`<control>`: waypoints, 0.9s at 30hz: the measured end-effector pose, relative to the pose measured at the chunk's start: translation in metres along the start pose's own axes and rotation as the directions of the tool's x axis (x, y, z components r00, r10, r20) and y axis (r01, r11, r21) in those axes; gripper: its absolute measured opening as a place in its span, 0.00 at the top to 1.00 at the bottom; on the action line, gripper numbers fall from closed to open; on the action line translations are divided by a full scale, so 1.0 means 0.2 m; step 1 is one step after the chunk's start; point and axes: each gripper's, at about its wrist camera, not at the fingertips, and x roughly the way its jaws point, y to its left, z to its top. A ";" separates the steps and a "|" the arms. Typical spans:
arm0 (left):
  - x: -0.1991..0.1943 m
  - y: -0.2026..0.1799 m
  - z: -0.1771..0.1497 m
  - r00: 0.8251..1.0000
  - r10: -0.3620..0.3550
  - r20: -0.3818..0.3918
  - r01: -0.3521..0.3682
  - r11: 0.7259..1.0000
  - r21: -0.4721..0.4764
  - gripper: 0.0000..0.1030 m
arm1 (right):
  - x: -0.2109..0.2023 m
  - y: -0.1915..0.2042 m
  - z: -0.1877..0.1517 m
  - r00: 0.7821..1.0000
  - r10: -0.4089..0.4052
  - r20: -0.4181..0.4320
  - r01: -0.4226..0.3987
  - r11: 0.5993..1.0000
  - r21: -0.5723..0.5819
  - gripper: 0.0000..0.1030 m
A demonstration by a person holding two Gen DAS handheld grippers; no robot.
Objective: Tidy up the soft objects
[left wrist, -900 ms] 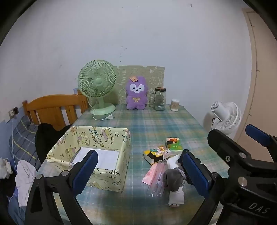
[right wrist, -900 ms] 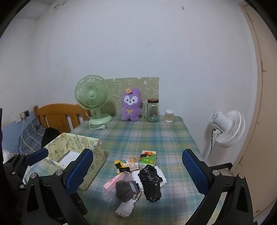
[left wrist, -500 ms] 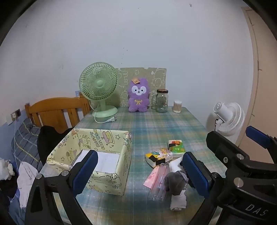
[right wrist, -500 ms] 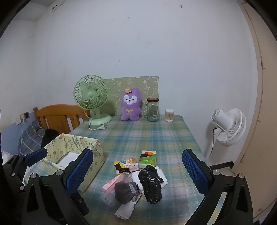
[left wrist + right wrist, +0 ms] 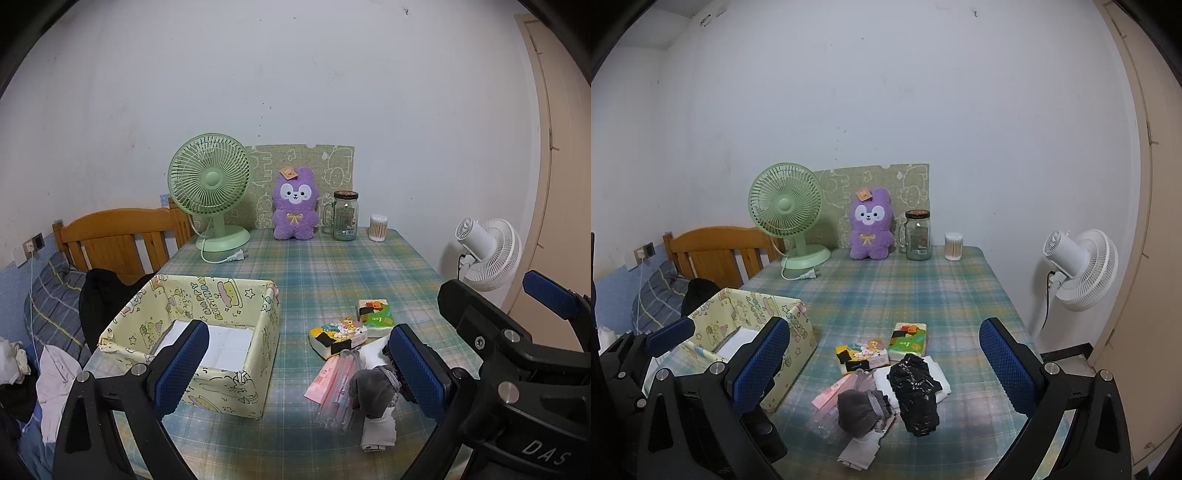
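A pile of soft items lies near the table's front: a grey rolled sock point(image 5: 373, 391) point(image 5: 862, 408), a crumpled black bag point(image 5: 916, 391), a white cloth point(image 5: 936, 376), a pink packet point(image 5: 327, 376) and two tissue packs point(image 5: 338, 336) point(image 5: 908, 336). A yellow patterned box point(image 5: 207, 332) point(image 5: 757, 332) stands open to the left, with white paper inside. My left gripper point(image 5: 299, 365) is open, above the box and pile. My right gripper point(image 5: 886, 362) is open over the pile. Both are empty.
At the table's far edge stand a green fan point(image 5: 212, 192), a purple plush point(image 5: 295, 208), a glass jar point(image 5: 345, 216) and a cotton swab tub point(image 5: 378, 229). A wooden bed frame point(image 5: 118, 240) and clothes are left. A white floor fan point(image 5: 1078, 269) stands right.
Both grippers have risen and pulled back slightly, so the table items sit lower and smaller in view. Nothing on the table has moved.
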 end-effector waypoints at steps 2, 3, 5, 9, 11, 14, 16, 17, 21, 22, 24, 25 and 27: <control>0.00 0.00 0.00 1.000 0.000 0.003 0.000 1.000 0.000 0.03 | 0.00 0.00 0.00 1.000 0.000 0.002 0.000 1.000 -0.001 0.00; 0.00 0.00 0.00 1.000 -0.001 0.003 0.001 1.000 0.000 0.04 | 0.00 0.00 0.00 1.000 0.001 0.001 -0.001 1.000 0.000 0.00; 0.00 0.00 0.00 1.000 -0.001 0.002 0.001 1.000 -0.001 0.04 | 0.00 0.00 0.00 1.000 0.001 0.000 -0.001 1.000 0.000 0.00; 0.00 0.00 0.00 1.000 0.000 0.002 0.000 1.000 0.000 0.03 | 0.00 0.00 0.00 1.000 0.003 0.001 -0.003 1.000 0.001 0.00; 0.00 0.00 0.00 1.000 0.000 0.003 0.000 1.000 0.000 0.04 | 0.00 0.00 0.00 1.000 0.002 0.001 -0.002 1.000 0.002 0.00; 0.00 0.00 0.01 1.000 0.000 0.003 0.000 1.000 -0.001 0.03 | 0.00 0.00 0.00 1.000 0.002 0.001 -0.002 1.000 0.003 0.00; 0.00 0.00 0.01 1.000 0.000 0.003 0.000 1.000 -0.001 0.04 | -0.01 -0.01 0.00 1.000 0.004 0.001 -0.004 1.000 0.004 0.00; 0.00 0.00 0.01 1.000 0.000 0.004 0.000 1.000 -0.001 0.04 | -0.01 -0.01 0.00 1.000 0.004 0.002 -0.004 1.000 0.004 0.00; 0.00 0.00 0.01 1.000 0.000 0.005 0.000 1.000 -0.001 0.04 | -0.01 0.00 0.00 1.000 0.004 0.002 -0.004 1.000 0.002 0.00; 0.00 0.00 0.02 1.000 0.001 0.005 -0.001 1.000 0.001 0.04 | -0.01 0.01 0.00 1.000 0.005 0.003 -0.005 1.000 0.000 0.00; -0.01 0.00 0.02 1.000 0.003 0.007 -0.003 1.000 -0.001 0.04 | -0.01 0.01 0.00 1.000 0.007 0.005 -0.007 1.000 0.003 0.00; 0.00 0.00 0.03 1.000 0.003 0.005 -0.003 1.000 -0.005 0.04 | -0.01 0.01 0.00 1.000 0.012 0.005 -0.012 1.000 0.006 0.00; 0.00 0.00 0.03 1.000 0.001 0.005 -0.001 1.000 -0.002 0.04 | -0.01 0.02 0.01 1.000 0.013 0.003 -0.013 1.000 0.006 0.00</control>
